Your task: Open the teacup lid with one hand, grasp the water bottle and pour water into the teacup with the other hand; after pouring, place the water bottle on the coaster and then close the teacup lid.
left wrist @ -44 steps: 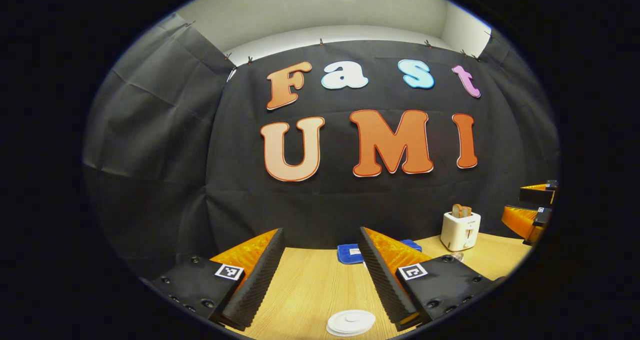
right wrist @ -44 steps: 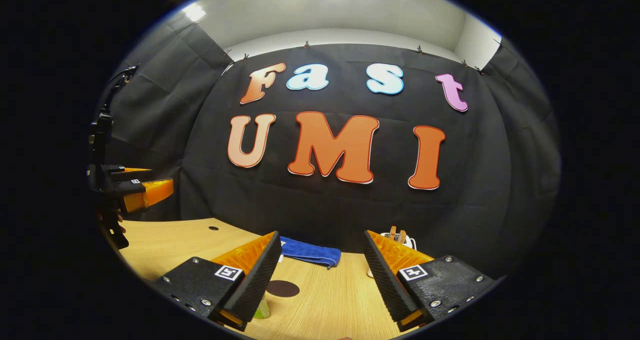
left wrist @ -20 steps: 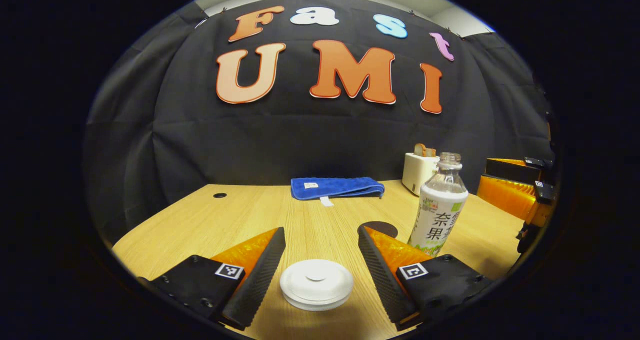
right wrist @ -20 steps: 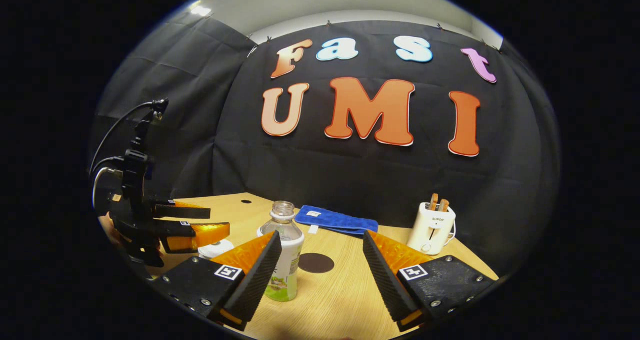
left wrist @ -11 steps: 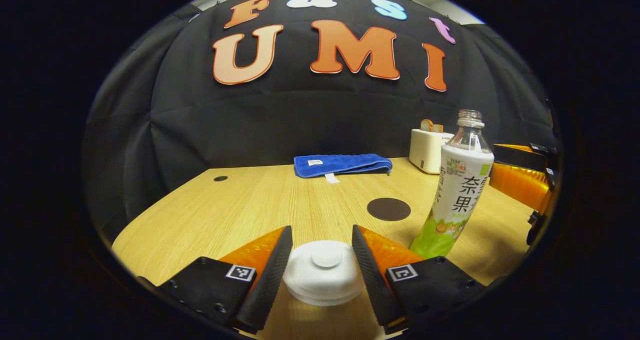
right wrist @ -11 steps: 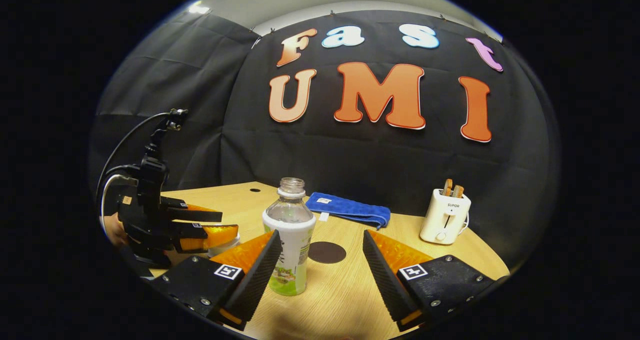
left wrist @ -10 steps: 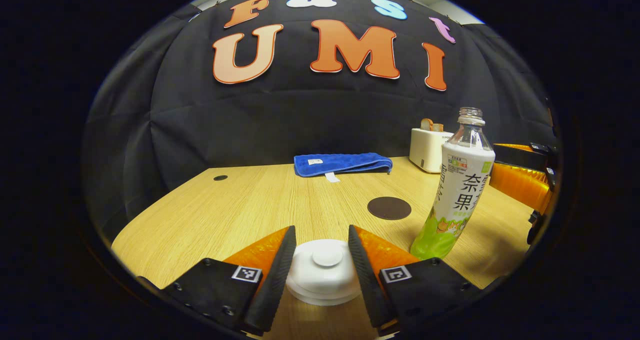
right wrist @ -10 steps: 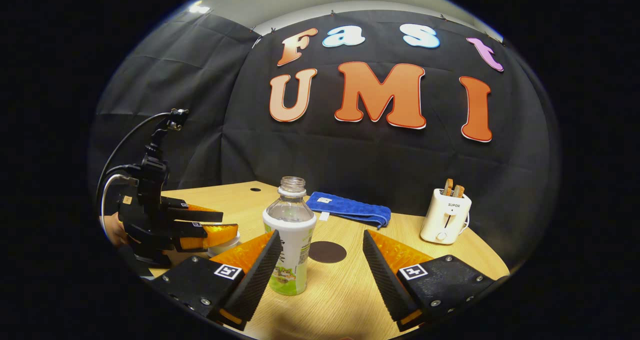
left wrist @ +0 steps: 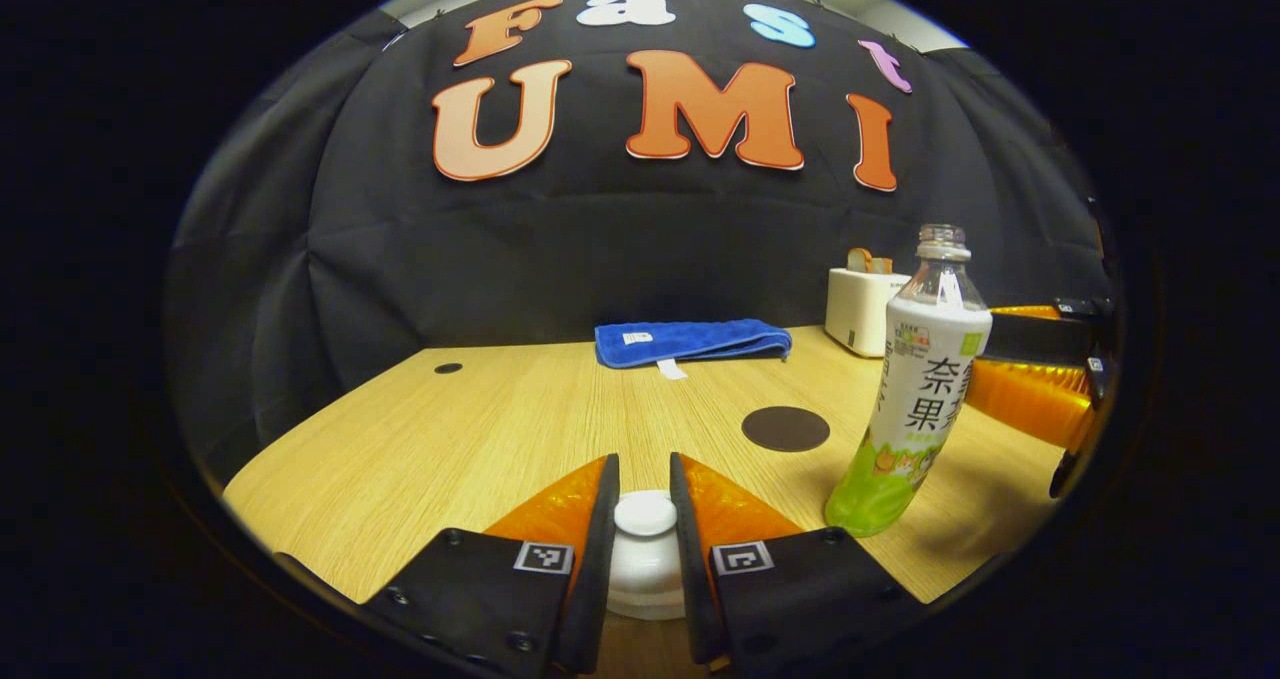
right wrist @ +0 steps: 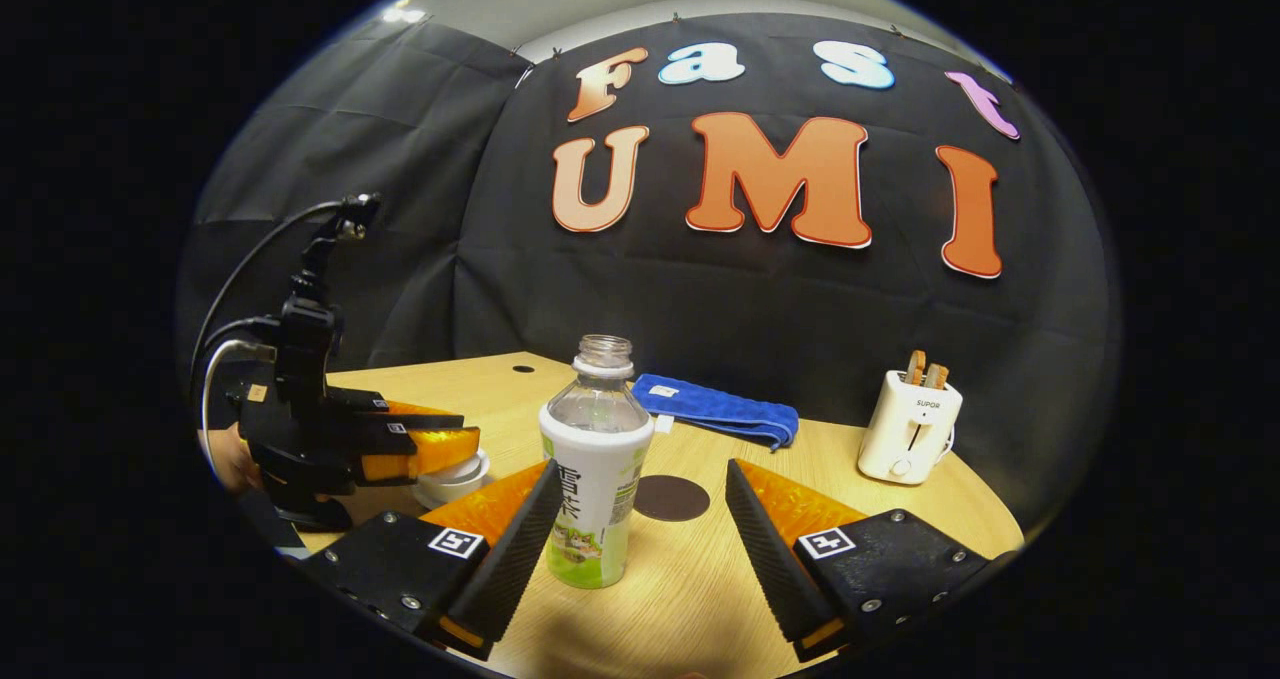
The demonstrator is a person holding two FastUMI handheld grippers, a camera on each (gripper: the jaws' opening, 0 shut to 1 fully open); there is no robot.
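While your left hand-held gripper (left wrist: 645,519) has its fingers drawn in against the knob of the round white teacup lid (left wrist: 645,544), the lid sits on the cup; the cup body below is hidden, so its contents cannot be told. Pinching the knob gives a centred hold, which should let the lid come straight up, judging by this grip.

Your right hand-held gripper (right wrist: 640,529) stands wide open and holds nothing. The clear plastic water bottle with a white and green label (right wrist: 597,464) stands upright on the light wooden table (right wrist: 690,589), uncapped, just beside the inner face of the finger at 9 o'clock, well short of the other. Its clear upper part shows no liquid; the label hides the level below.

From the bottle, the dark round coaster (right wrist: 671,497) lies near, at 2 o'clock, bare. Farther back lie a folded blue cloth (right wrist: 717,406) and a white toaster with two slices in its slots (right wrist: 909,427).
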